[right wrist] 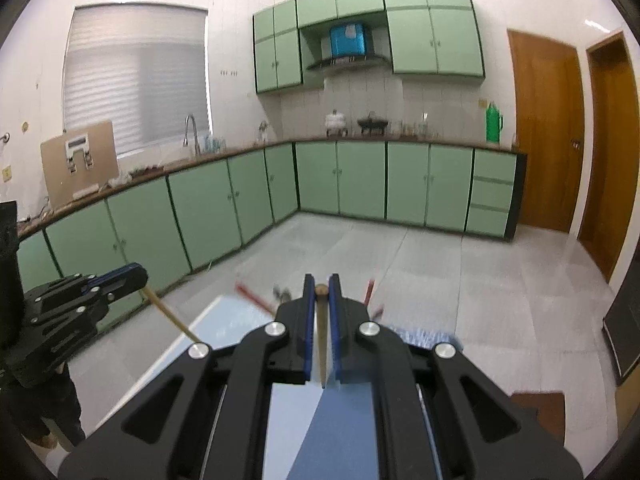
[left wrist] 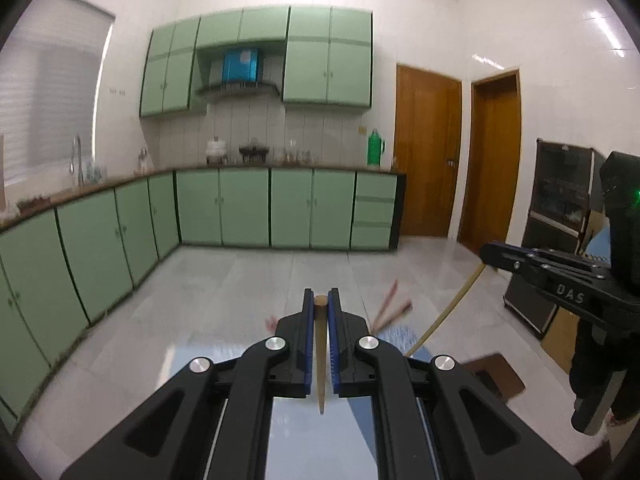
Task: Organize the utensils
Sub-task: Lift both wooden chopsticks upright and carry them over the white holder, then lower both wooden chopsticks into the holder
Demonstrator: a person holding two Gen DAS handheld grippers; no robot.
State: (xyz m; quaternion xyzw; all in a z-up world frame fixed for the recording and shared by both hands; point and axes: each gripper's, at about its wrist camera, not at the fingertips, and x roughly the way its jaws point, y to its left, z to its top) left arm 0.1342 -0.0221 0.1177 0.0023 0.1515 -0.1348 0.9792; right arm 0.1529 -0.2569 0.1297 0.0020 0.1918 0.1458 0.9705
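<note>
My left gripper (left wrist: pixel 321 300) is shut on a wooden chopstick (left wrist: pixel 321 360) that runs back between the blue pads. My right gripper (right wrist: pixel 321 286) is shut on a second wooden chopstick (right wrist: pixel 321 344). Each gripper shows in the other's view: the right gripper (left wrist: pixel 486 254) holds its chopstick (left wrist: pixel 448 312) pointing down-left, the left gripper (right wrist: pixel 138 276) holds its chopstick (right wrist: pixel 172 318) pointing down-right. Blurred red chopsticks (left wrist: pixel 390 308) stand up beyond the left fingers and also show in the right wrist view (right wrist: pixel 252 298). Both grippers are raised above a pale blue table surface (right wrist: pixel 216 332).
A blue ribbed holder (right wrist: pixel 424 338) sits just behind the right gripper, also in the left view (left wrist: pixel 396 338). Green cabinets (left wrist: pixel 280 208) line the far walls across a grey tiled floor (right wrist: pixel 440 272). A brown stool top (left wrist: pixel 496 376) lies low at right.
</note>
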